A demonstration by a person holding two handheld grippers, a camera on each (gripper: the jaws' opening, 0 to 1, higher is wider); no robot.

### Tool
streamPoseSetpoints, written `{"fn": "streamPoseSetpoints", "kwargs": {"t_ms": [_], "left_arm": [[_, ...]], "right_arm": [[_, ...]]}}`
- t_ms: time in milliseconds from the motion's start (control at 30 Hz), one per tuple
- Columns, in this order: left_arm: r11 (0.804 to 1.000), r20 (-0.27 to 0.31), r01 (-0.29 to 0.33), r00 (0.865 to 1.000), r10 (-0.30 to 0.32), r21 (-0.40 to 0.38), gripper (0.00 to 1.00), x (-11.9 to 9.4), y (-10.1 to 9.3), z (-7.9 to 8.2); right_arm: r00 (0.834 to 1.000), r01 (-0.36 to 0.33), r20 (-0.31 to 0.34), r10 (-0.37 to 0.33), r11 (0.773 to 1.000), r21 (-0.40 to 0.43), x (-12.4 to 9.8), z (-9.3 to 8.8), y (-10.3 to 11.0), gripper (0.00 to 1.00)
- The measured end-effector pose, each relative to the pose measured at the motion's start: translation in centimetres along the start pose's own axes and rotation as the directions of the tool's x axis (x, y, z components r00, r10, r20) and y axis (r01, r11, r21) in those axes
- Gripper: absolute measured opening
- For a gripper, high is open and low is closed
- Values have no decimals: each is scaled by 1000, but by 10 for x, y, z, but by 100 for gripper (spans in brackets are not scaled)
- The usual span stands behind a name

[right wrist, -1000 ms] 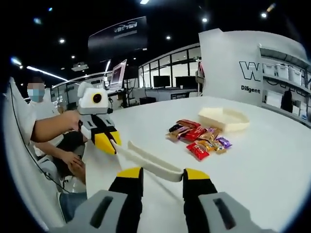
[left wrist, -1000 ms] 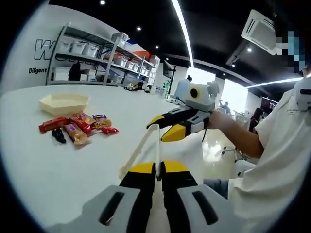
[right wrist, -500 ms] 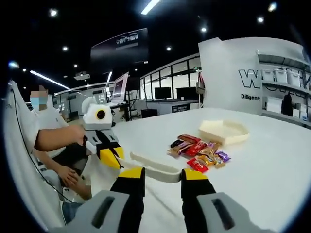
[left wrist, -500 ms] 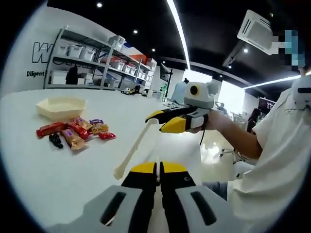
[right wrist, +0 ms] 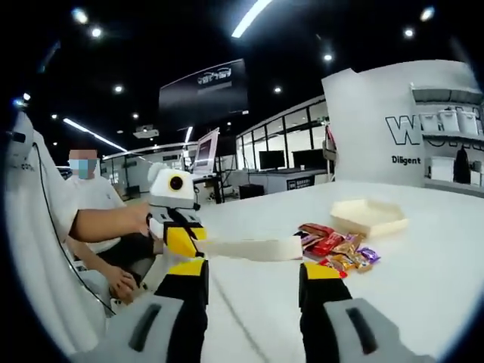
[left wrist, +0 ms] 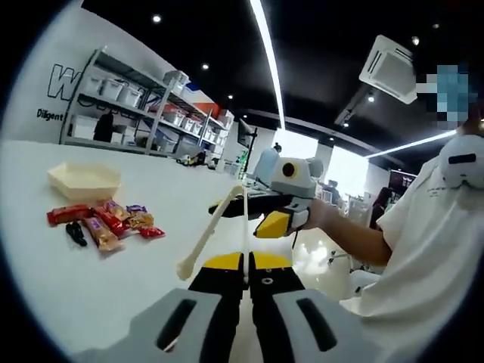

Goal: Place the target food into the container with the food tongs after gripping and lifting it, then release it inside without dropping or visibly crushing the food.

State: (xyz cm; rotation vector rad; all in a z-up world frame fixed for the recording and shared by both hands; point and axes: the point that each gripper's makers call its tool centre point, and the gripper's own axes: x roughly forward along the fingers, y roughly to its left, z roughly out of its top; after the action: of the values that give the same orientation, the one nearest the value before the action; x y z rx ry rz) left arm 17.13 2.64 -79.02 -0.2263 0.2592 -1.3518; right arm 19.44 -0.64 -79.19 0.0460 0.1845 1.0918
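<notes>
White table (left wrist: 91, 287) under ceiling strip lights. Left gripper (left wrist: 245, 266) clenched on tongs (left wrist: 214, 227); right gripper (right wrist: 249, 274) released, jaws spread either side of tongs. Wrapped snacks (left wrist: 102, 221) piled toward far table edge, beside cream container (left wrist: 83, 180). Risk: tongs slipping or twisting during handover if released before firm grasp.

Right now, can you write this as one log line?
left gripper: shut on tongs | right gripper: open | snacks: on table | tray: empty
</notes>
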Motion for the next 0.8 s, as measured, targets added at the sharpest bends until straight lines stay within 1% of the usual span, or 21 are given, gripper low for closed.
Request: {"fn": "streamPoseSetpoints", "kwargs": {"t_ms": [33,100,133,167,333,433,500,533,633,667,700,800], "left_arm": [[1000,9,5,1000,-5,-1,1,1,-2,3],[999,22,34,999,-34,4,1,3,-8,6],[999,28,39,999,-40,4,1,3,-10,8],[999,36,53,998,-52,-3,1,3,-13,10],[998,48,67,997,-67,1,1,3,-16,13],[996,62,87,994,-87,-8,1,5,-20,15],[996,75,91,993,-91,-1,1,7,-21,18],[995,84,101,991,-99,-10,1,8,-23,20],[993,87,116,990,-115,-5,1,9,-27,21],[993,88,120,989,-119,-9,2,10,-29,21],[993,90,121,989,-120,-2,2,10,-29,22],[993,86,120,989,-121,18,2,10,-31,23]], "right_arm": [[1000,-6,6,6,1000,3,1,1,1,42],[998,-45,40,43,998,32,3,7,8,40],[996,-67,63,64,997,42,3,12,12,40],[995,-75,74,72,996,49,3,15,14,39],[989,-107,106,100,993,58,0,24,19,38],[981,-145,140,135,987,70,0,32,28,37],[978,-161,141,151,985,61,1,33,34,35],[977,-168,140,158,984,62,2,33,36,33],[977,-169,146,158,983,67,3,35,38,27],[976,-168,149,156,983,71,2,35,38,27],[974,-185,153,168,977,104,2,35,41,26],[971,-198,158,177,972,126,2,37,41,23]]}}
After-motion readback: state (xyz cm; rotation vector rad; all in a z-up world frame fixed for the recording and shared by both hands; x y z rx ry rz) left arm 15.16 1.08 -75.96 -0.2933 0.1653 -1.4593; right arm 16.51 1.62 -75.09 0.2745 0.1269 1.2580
